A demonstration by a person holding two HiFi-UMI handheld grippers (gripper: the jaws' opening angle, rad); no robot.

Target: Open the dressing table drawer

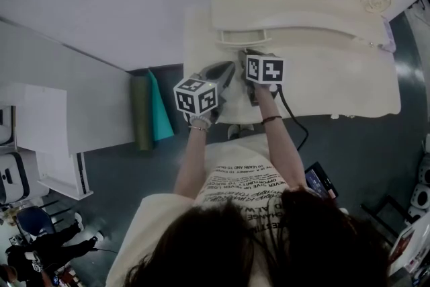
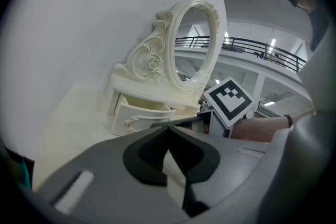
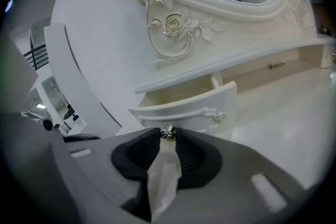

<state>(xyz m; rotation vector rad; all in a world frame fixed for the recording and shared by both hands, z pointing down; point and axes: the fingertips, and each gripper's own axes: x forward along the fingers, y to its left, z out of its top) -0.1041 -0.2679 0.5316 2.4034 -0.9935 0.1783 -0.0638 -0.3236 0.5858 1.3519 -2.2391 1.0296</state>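
Now cream drawer [image 3: 184,106] partly out; right gripper [image 3: 168,135] fingers pinch its knob [image 3: 168,132]; left gripper [image 2: 168,128] fingers together.

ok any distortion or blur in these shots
Left gripper view: strong fisheye, black corners, the mirror sharp; right gripper view: same warp, the drawer crisp; head view: evenly lit, the hair at the bottom soft.
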